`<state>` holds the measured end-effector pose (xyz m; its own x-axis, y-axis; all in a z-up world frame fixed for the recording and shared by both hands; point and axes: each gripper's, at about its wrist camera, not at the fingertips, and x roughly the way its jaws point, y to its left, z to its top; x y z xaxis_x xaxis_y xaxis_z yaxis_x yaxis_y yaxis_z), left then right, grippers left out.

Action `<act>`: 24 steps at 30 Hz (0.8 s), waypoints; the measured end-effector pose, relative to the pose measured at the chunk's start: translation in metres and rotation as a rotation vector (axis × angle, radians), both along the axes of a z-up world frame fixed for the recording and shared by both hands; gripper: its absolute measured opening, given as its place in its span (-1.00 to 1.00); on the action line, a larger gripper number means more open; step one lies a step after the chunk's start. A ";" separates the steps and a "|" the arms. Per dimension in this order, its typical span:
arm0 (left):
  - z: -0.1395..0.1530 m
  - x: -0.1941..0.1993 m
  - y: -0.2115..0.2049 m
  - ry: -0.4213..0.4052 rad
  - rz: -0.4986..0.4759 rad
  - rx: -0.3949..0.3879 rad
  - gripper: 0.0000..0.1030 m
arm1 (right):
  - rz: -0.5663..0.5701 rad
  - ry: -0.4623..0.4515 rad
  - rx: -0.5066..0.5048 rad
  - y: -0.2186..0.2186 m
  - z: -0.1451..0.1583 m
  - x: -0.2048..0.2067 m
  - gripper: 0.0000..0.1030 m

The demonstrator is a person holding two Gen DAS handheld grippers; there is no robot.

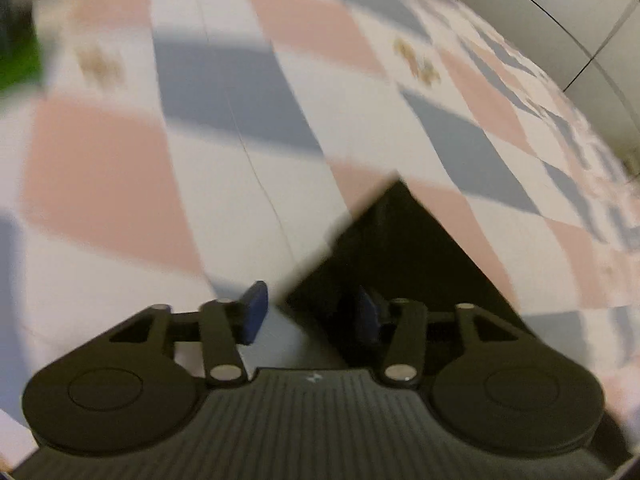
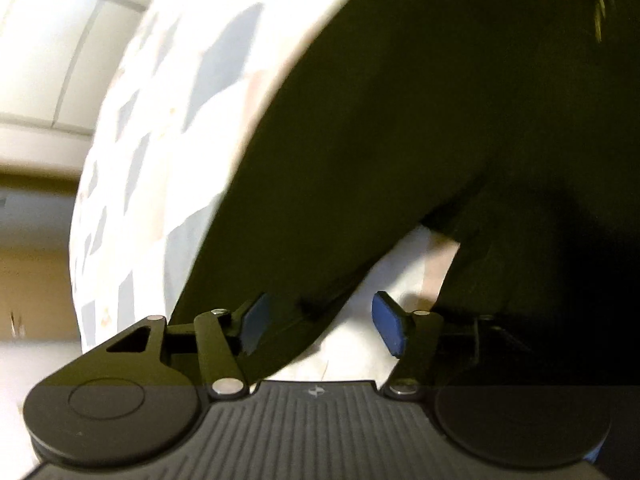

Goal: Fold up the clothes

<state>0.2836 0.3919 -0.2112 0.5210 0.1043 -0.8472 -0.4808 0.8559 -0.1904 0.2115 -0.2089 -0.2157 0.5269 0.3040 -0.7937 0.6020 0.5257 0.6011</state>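
A black garment (image 1: 396,248) lies on a patchwork cover (image 1: 224,152) of pink, grey-blue and white squares. One pointed corner of it reaches in between the fingers of my left gripper (image 1: 312,314). That gripper's blue pads stand apart and the left pad is clear of the cloth, so the gripper is open. In the right wrist view the same black garment (image 2: 400,120) fills most of the picture. A narrow part of it runs down past the left pad of my right gripper (image 2: 322,324). This gripper is open too, with white cover showing beside its right pad.
The cover's edge (image 1: 580,128) curves along the right, with pale floor tiles (image 1: 560,12) beyond it. A green object (image 1: 18,60) sits at the far left edge. In the right wrist view pale tiles (image 2: 52,60) and a brownish surface (image 2: 32,280) lie past the cover (image 2: 132,200).
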 end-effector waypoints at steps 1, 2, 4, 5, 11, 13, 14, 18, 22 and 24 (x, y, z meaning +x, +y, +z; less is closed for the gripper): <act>0.009 -0.002 -0.002 -0.004 -0.004 0.014 -0.13 | 0.021 -0.018 -0.031 -0.004 0.010 -0.005 0.19; 0.018 -0.003 -0.004 -0.010 -0.010 0.026 -0.16 | 0.042 -0.037 -0.062 -0.008 0.020 -0.010 0.19; 0.039 -0.013 -0.021 -0.037 -0.091 0.018 -0.16 | 0.070 -0.049 -0.165 -0.023 0.035 -0.030 0.19; 0.048 -0.019 -0.033 -0.049 -0.147 0.009 -0.15 | 0.083 -0.054 -0.220 -0.030 0.042 -0.040 0.19; 0.050 -0.128 -0.134 -0.006 -0.459 -0.182 -0.10 | 0.224 0.045 -0.450 -0.065 0.031 -0.132 0.19; 0.025 -0.165 -0.158 0.072 -0.482 -0.213 -0.10 | 0.271 0.100 -0.439 -0.081 0.016 -0.194 0.25; 0.011 -0.180 -0.166 0.133 -0.472 -0.197 -0.13 | 0.293 0.140 -0.417 -0.084 0.006 -0.212 0.28; 0.016 -0.213 -0.198 0.233 -0.491 -0.090 -0.25 | 0.339 0.121 -0.402 -0.092 0.002 -0.238 0.31; 0.064 -0.231 -0.228 0.185 -0.524 0.019 0.15 | 0.386 0.022 -0.398 -0.091 0.048 -0.216 0.33; 0.093 -0.236 -0.241 0.152 -0.533 0.039 0.29 | 0.406 -0.022 -0.397 -0.073 0.081 -0.216 0.45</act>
<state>0.0473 0.1514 -0.1182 0.3821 -0.1077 -0.9178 0.0014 0.9933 -0.1160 -0.0049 -0.2822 -0.1346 0.4479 0.1662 -0.8785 0.2937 0.9007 0.3201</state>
